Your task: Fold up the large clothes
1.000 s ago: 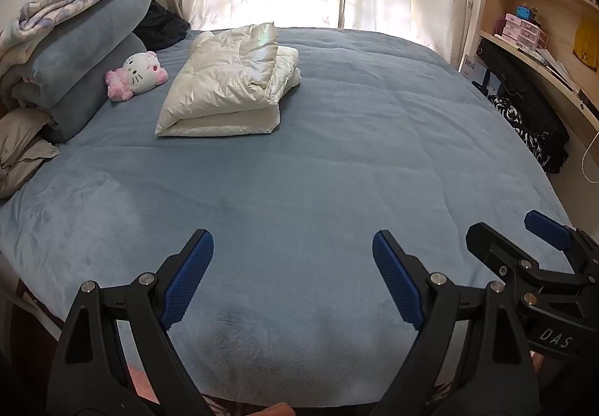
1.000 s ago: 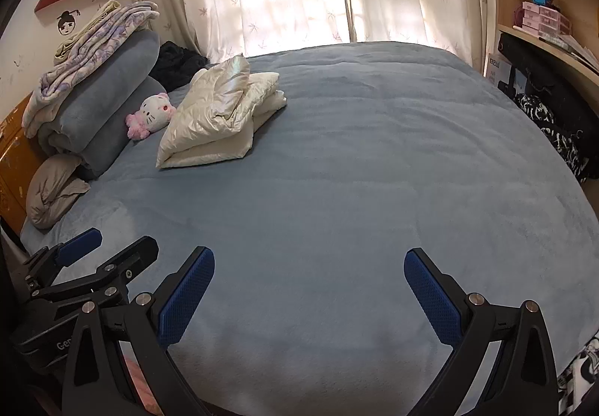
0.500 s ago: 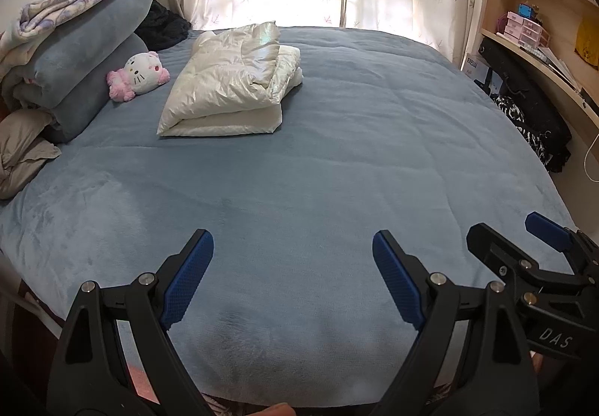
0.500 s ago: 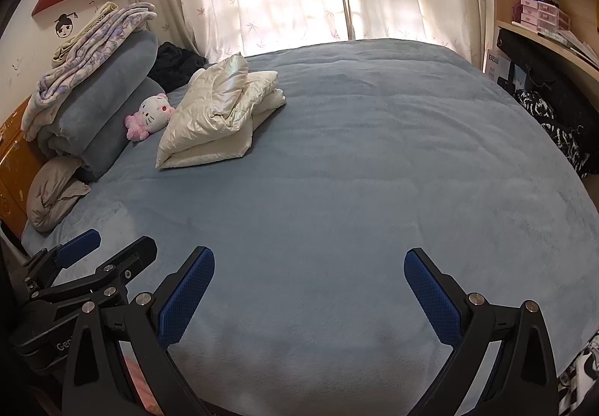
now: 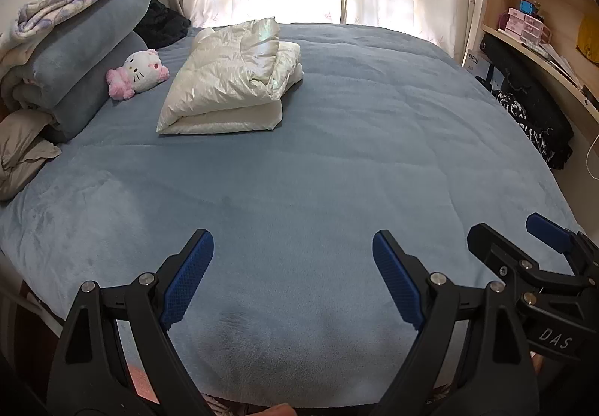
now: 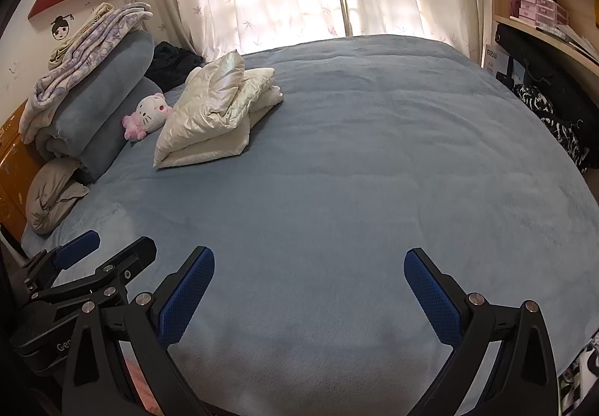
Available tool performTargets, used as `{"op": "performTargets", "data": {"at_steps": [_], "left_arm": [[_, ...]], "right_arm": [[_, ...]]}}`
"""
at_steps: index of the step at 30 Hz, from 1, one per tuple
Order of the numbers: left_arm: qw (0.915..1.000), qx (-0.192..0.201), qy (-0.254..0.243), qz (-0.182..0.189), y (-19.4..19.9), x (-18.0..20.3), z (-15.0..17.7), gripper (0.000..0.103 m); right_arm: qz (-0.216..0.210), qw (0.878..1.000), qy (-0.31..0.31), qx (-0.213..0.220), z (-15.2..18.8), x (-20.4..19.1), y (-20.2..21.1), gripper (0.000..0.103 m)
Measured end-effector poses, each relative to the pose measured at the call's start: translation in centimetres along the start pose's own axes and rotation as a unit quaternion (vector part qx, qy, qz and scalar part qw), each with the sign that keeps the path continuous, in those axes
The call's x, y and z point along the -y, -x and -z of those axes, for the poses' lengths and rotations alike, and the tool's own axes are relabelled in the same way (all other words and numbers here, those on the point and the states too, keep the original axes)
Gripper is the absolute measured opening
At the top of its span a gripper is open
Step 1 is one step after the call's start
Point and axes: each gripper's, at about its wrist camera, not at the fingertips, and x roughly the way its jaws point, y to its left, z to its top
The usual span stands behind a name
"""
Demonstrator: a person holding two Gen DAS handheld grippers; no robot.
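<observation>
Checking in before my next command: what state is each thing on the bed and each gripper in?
White puffer jacket: folded, lying on the blanket.
Blue blanket: spread flat over the bed.
Plush cat: leaning against the rolled bedding.
Left gripper: open, empty.
Right gripper: open, empty.

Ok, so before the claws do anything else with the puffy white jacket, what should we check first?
1. Left claw open and empty: ok.
2. Right claw open and empty: ok.
3. Cream puffer jacket folded into a stack on the blue bedspread: ok.
4. Hello Kitty plush clear of the jacket: ok, beside it with a gap.
5. Fold neat on the far side: cannot tell.
6. Jacket near the claws: not ok, it lies far across the bed.
</observation>
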Motion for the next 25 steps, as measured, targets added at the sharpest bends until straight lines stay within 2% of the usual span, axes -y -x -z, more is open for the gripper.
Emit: {"op": "performTargets", "data": {"at_steps": [15, 25], "left_arm": [[1.0000, -0.004, -0.001, -0.001, -0.5, 0.5, -0.1, 0.085], [0.9998, -0.019, -0.002, -0.003, -1.9, 0.3, 0.1, 0.085]], "right_arm": [[0.005, 1.000, -0.006, -0.003, 0.4, -1.0, -0.6, 0.102], [0.007, 1.000, -0.013, -0.020, 0.6, -1.8, -2.2, 0.102]]}}
